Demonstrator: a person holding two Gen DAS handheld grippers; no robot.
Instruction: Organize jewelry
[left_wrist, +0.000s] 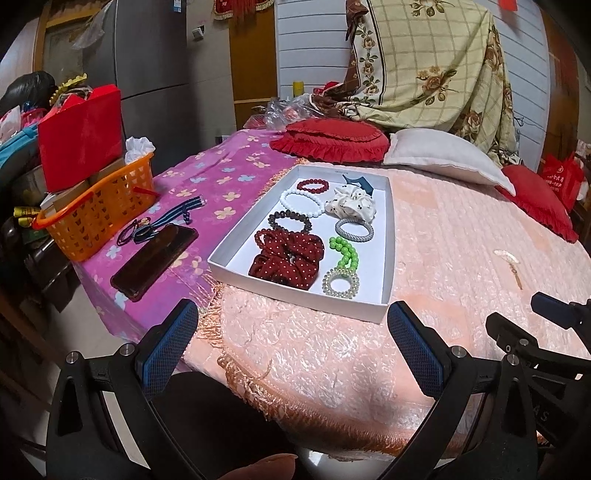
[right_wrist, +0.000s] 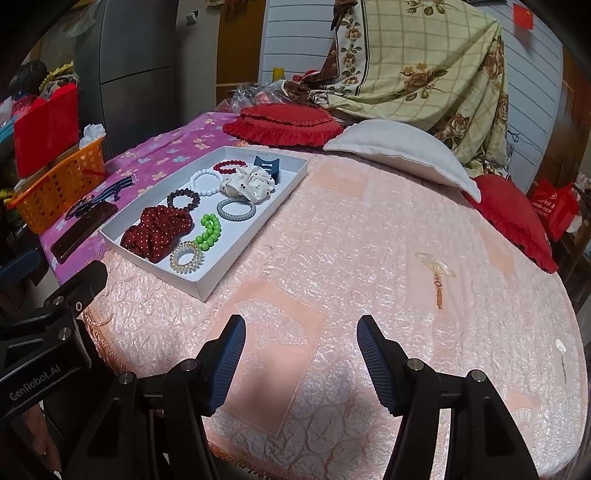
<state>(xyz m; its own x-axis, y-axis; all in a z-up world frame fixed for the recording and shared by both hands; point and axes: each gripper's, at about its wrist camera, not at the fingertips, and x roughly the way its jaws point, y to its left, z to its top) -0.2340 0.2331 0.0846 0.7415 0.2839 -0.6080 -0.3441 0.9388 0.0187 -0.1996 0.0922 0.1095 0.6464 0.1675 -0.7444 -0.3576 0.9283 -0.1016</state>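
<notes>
Fan-shaped hairpin, lying loose on the pink bedspread outside the white tray, sits at one o'clock from the right gripper (nearer hand, jaws parted, empty), tassel pointing toward six; left gripper also gapes empty.

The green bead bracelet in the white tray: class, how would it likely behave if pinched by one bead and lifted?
The green bead bracelet lies bent in an uneven loop, so it would probably dangle limply. Its glossy round beads look slippery and may roll on the tray if pushed.
</notes>
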